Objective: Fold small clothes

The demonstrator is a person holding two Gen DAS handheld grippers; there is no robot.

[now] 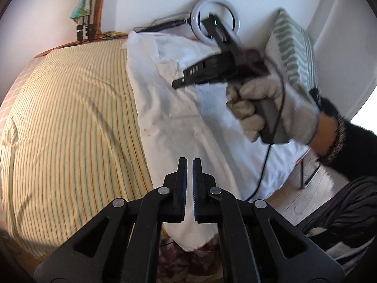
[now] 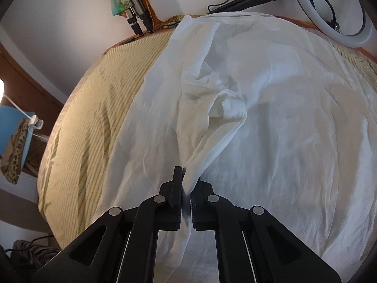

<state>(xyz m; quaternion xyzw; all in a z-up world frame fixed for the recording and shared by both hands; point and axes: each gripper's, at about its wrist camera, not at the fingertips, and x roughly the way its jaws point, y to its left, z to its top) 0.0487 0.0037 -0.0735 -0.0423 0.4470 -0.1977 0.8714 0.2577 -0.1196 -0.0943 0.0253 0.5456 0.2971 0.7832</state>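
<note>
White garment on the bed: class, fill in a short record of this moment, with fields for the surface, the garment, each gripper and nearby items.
surface: bed with striped sheet
garment: white garment, spread out and wrinkled, one fold lifted
right gripper: jaws shut on a bunched fold of the white garment
left gripper: jaws shut, nothing between them
right hand: gloved hand holding the gripper's handle
nearby: ring light at the far edge

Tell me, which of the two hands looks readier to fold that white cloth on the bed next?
Probably the right. Its fingers are shut on a gathered fold of the white cloth, ready to carry it over. The left fingers are shut too, above the cloth with nothing between them.
</note>
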